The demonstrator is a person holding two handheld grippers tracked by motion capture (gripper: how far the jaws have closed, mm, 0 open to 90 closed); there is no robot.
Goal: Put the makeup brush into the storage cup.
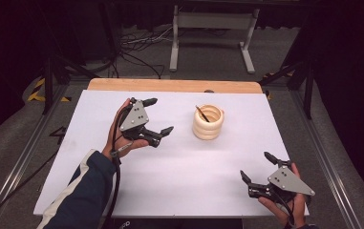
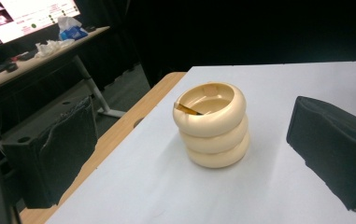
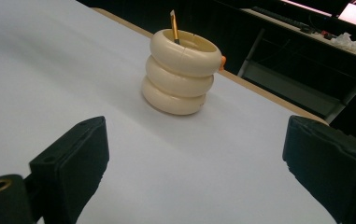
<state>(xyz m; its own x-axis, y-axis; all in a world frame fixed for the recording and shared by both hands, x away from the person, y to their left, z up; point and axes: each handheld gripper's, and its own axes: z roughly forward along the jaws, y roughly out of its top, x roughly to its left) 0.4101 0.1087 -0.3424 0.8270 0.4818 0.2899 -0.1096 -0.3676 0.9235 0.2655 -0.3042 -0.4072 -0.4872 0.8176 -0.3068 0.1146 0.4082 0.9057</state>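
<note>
The left gripper (image 1: 155, 116) has its jaws spread wide and grips nothing; it hangs just left of the cream ringed holder (image 1: 208, 122), which sits framed between the two black jaws in the left gripper view. The right gripper (image 1: 258, 166) is likewise released and bare, well apart from the holder at the near right corner of the sheet.

The holder stands upright towards the far middle of the table, three stacked rings by the look of it, with a slim orange-and-dark tool (image 3: 174, 27) leaning inside and poking above the rim.

The likely trouble is the holder itself. Its rounded, glossy sides offer the pads little to bite on, so a squeeze at a bulge could let it squirt out or tip over. If the rings are separate pieces, which cannot be told, a push from one side might shear the stack. The leaning tool could also be knocked by a jaw coming in from above and flick out.

The white sheet (image 1: 179, 167) covering the wooden table (image 1: 170, 85) looks smooth, so the holder may slide rather than resist. Beyond lie a grey floor, loose cables (image 1: 136, 45), a white stand (image 1: 213, 28), and a desk with a lit screen (image 2: 31, 14).
</note>
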